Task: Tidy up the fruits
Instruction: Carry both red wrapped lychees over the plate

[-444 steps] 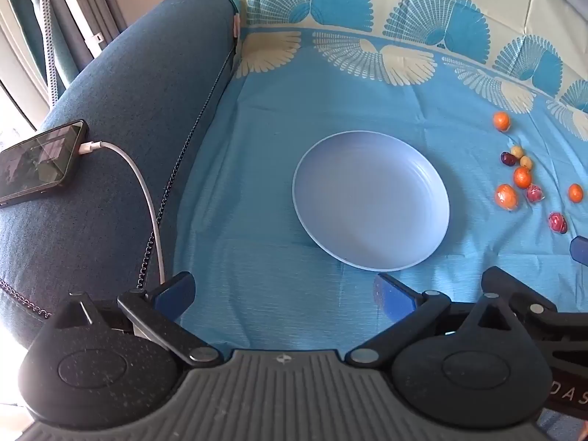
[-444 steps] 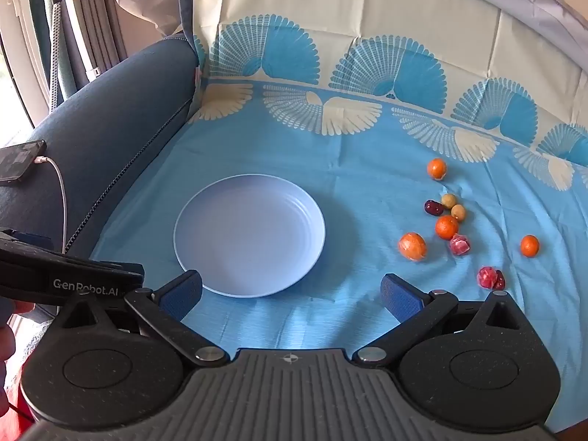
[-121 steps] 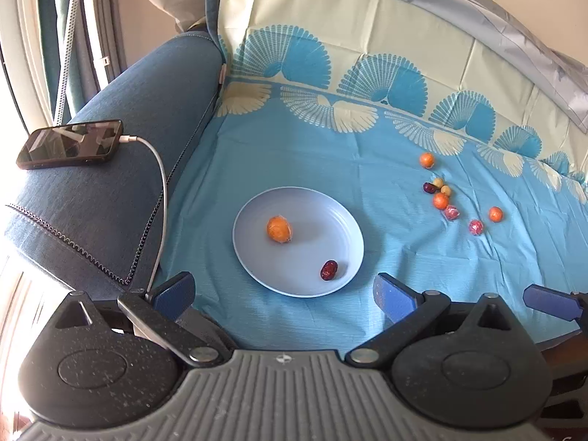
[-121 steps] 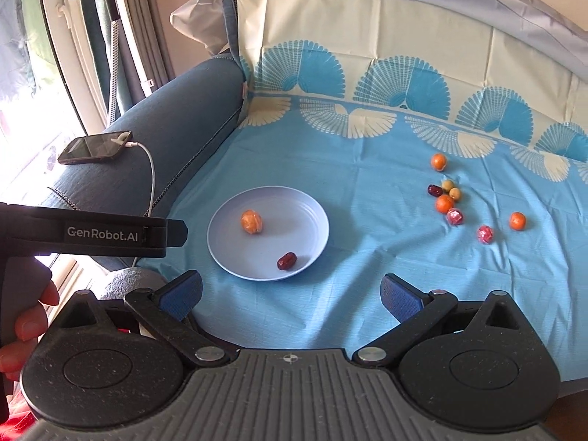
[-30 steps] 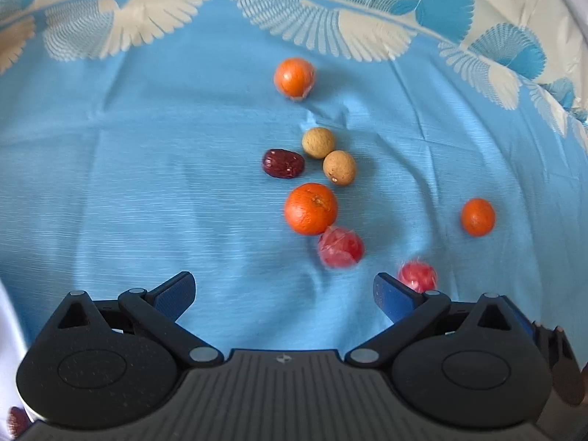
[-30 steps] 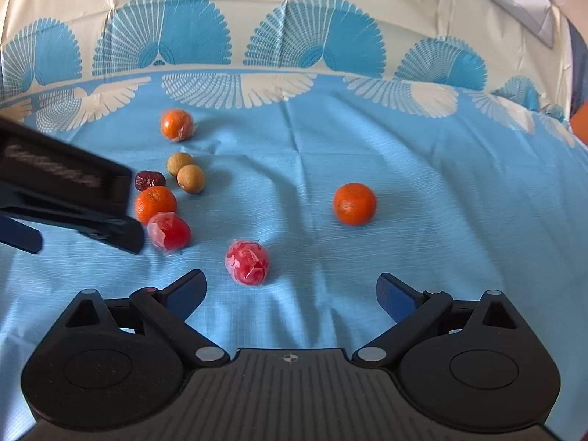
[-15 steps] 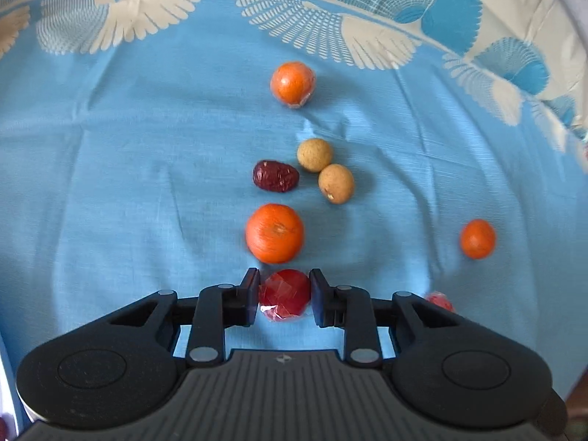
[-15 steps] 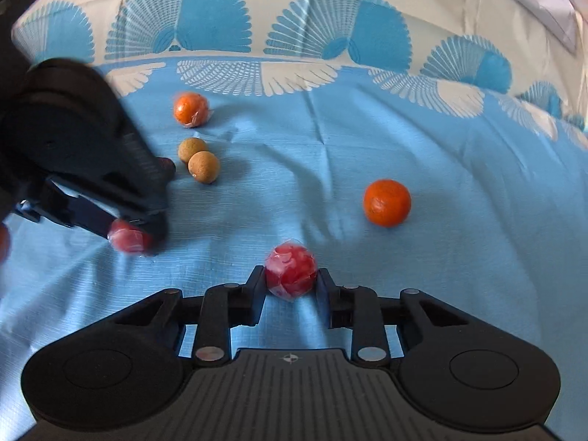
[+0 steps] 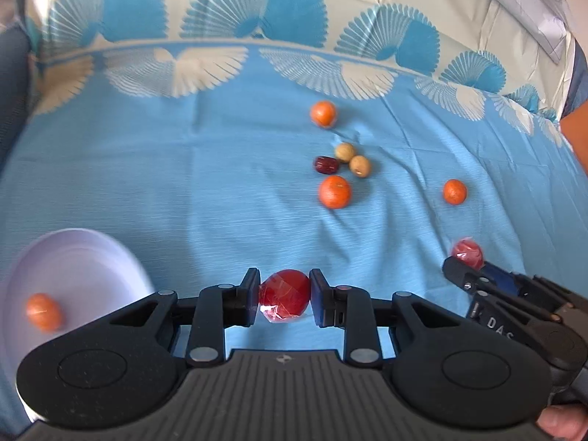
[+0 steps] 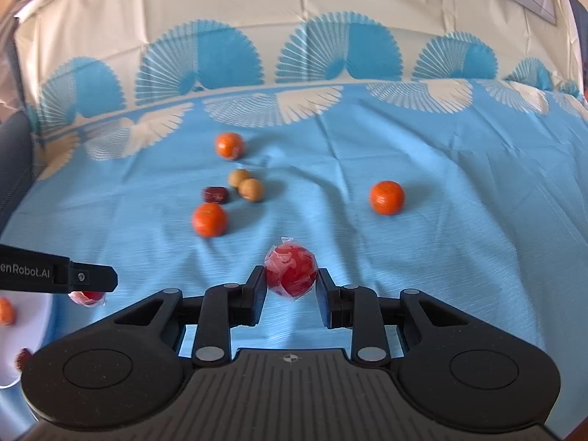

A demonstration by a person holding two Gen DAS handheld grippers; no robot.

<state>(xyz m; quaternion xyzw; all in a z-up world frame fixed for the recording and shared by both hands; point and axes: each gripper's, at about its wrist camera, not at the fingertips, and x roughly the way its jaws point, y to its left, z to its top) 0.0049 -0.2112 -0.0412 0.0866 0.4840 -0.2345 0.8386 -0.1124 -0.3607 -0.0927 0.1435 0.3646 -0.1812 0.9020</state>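
My left gripper (image 9: 283, 296) is shut on a red wrapped fruit (image 9: 284, 294), lifted above the blue cloth. My right gripper (image 10: 291, 286) is shut on a second red wrapped fruit (image 10: 291, 270), also raised; it shows in the left wrist view as the right gripper (image 9: 468, 268) at the right. Loose on the cloth lie three oranges (image 10: 209, 219), (image 10: 229, 144), (image 10: 386, 197), a dark red date (image 10: 215, 194) and two tan round fruits (image 10: 250, 189). The pale blue plate (image 9: 81, 261) at the lower left holds an orange (image 9: 43, 311).
The seat is covered by a blue cloth with fan print (image 10: 441, 257) that rises up the backrest. A dark blue sofa arm (image 9: 11, 73) stands at the left. A person's thumb (image 9: 560, 420) shows at the lower right of the left wrist view.
Both grippers went from wide open to shut on a red wrapped fruit each, then rose and drew back. The left one swung leftward, bringing the plate into view.
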